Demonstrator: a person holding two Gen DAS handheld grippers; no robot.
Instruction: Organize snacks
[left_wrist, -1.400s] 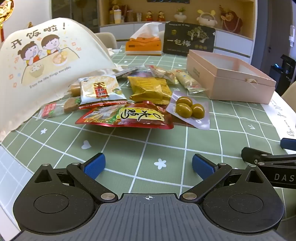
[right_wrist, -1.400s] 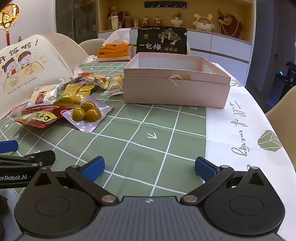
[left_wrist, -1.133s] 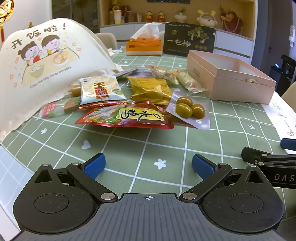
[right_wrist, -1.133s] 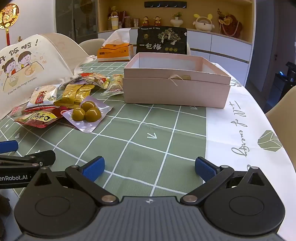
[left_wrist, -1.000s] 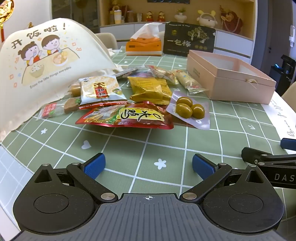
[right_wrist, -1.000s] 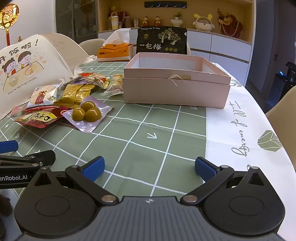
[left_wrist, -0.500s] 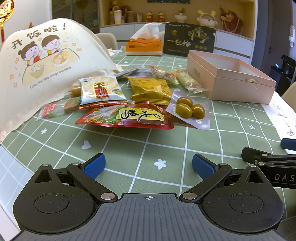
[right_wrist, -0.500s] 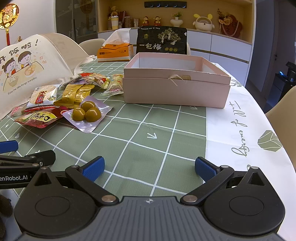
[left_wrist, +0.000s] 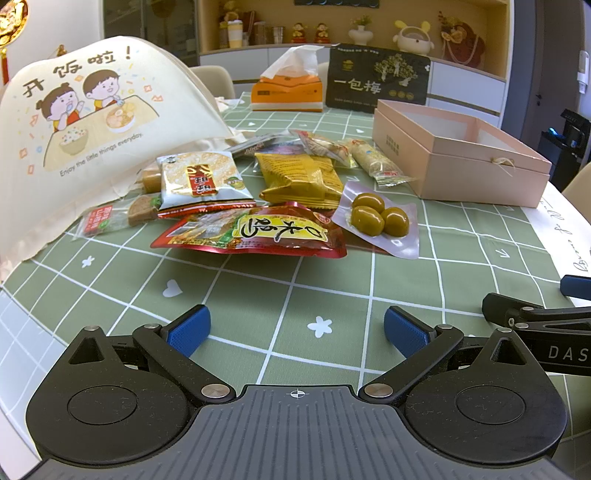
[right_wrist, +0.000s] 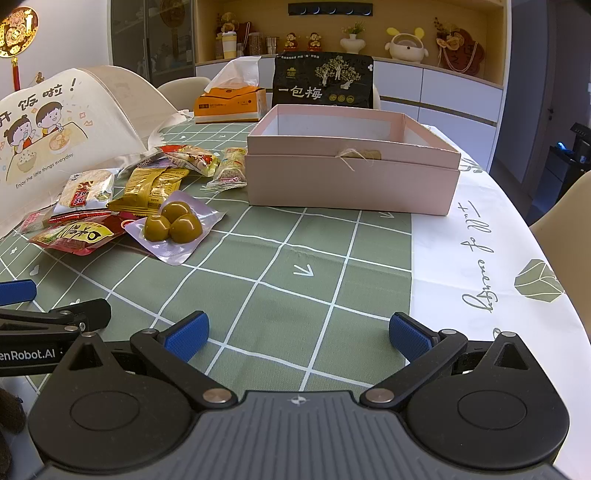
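Hovering low over the table's (right_wrist: 258, 295) near edge: left gripper (left_wrist: 295, 330) and right gripper (right_wrist: 297, 332), jaws spread, nothing held. Snack packets (left_wrist: 258, 206) piled mid-table toward the left edge, just beside the open pink box (right_wrist: 352, 162).

The snacks lie in a loose pile on the left part of the table: a red packet with a yellow label (left_wrist: 255, 230) nearest, a clear pouch with three green olives (left_wrist: 379, 219) just right of it, and a yellow packet (left_wrist: 299, 181) and a white rice-cracker packet (left_wrist: 203, 181) behind. To the far right stands an open pink box (right_wrist: 352, 162), upright, apart from the pile.
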